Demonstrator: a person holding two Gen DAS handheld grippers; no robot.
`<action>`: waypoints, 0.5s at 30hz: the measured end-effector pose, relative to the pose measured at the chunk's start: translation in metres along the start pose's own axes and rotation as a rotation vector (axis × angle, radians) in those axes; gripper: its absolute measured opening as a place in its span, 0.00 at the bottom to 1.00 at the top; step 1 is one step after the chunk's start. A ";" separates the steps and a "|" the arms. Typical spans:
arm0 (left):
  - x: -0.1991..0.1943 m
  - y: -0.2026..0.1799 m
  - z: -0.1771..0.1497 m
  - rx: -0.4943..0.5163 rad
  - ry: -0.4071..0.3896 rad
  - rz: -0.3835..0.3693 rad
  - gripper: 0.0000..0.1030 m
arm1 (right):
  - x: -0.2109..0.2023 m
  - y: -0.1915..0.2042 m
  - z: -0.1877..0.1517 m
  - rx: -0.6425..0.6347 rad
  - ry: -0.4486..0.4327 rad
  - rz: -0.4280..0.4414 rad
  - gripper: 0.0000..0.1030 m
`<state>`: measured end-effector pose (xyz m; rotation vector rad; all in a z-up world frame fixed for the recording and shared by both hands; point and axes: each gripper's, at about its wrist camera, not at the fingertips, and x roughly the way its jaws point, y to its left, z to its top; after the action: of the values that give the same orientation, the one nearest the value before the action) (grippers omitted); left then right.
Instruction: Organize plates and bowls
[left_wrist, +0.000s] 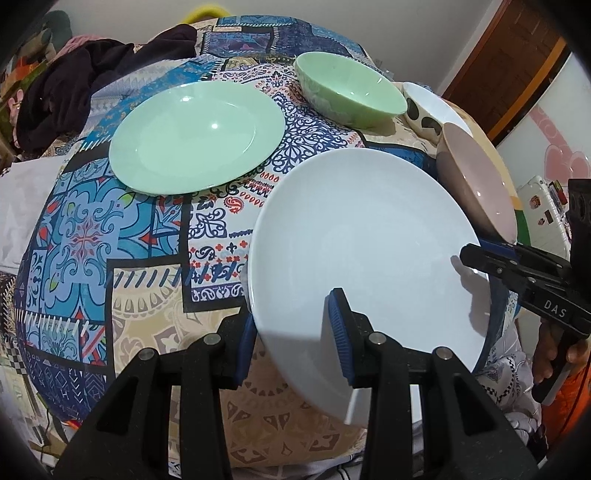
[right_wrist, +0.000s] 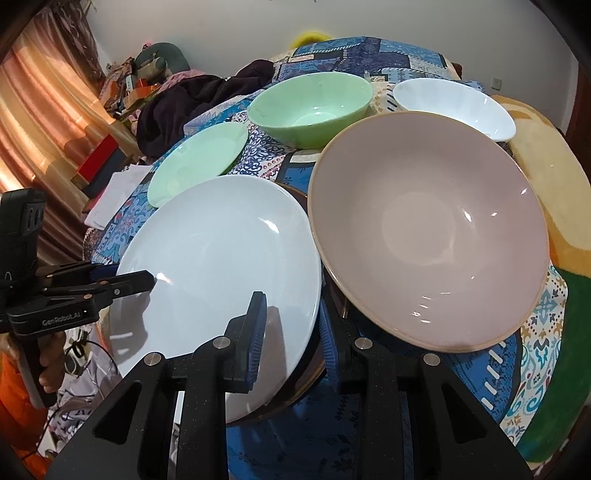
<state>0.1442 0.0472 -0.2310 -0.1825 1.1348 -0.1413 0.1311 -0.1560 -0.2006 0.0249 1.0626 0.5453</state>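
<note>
A white plate (left_wrist: 369, 240) (right_wrist: 221, 258) hangs tilted over the near edge of the patterned tablecloth (left_wrist: 110, 240). My left gripper (left_wrist: 293, 339) (right_wrist: 147, 282) is shut on its left rim, one pad above and one below. My right gripper (right_wrist: 293, 336) (left_wrist: 476, 254) clamps the opposite rim. A dark plate (right_wrist: 303, 373) shows just under the white one. A pink bowl (right_wrist: 424, 229) (left_wrist: 476, 184) leans beside them. Farther back sit a green plate (left_wrist: 195, 136) (right_wrist: 199, 162), a green bowl (left_wrist: 351, 88) (right_wrist: 310, 107) and a white spotted bowl (left_wrist: 424, 107) (right_wrist: 454, 103).
Dark clothing (left_wrist: 74, 85) (right_wrist: 192, 99) is heaped at the far left of the table. White paper (right_wrist: 114, 192) lies at the left edge. A yellow and green blanket (right_wrist: 546, 177) covers the right side. A person's hand (right_wrist: 51, 362) holds the left gripper's handle.
</note>
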 end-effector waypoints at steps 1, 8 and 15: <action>0.001 0.000 0.001 -0.002 0.002 -0.002 0.37 | 0.000 0.000 0.000 0.001 -0.002 -0.001 0.25; 0.008 -0.001 0.006 -0.008 0.016 -0.018 0.38 | -0.005 -0.007 -0.001 0.028 -0.011 0.013 0.25; 0.010 -0.003 0.006 0.000 0.018 -0.010 0.38 | -0.008 -0.005 -0.002 0.023 -0.009 0.007 0.25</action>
<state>0.1537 0.0430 -0.2369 -0.1873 1.1522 -0.1517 0.1281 -0.1640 -0.1967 0.0511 1.0600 0.5386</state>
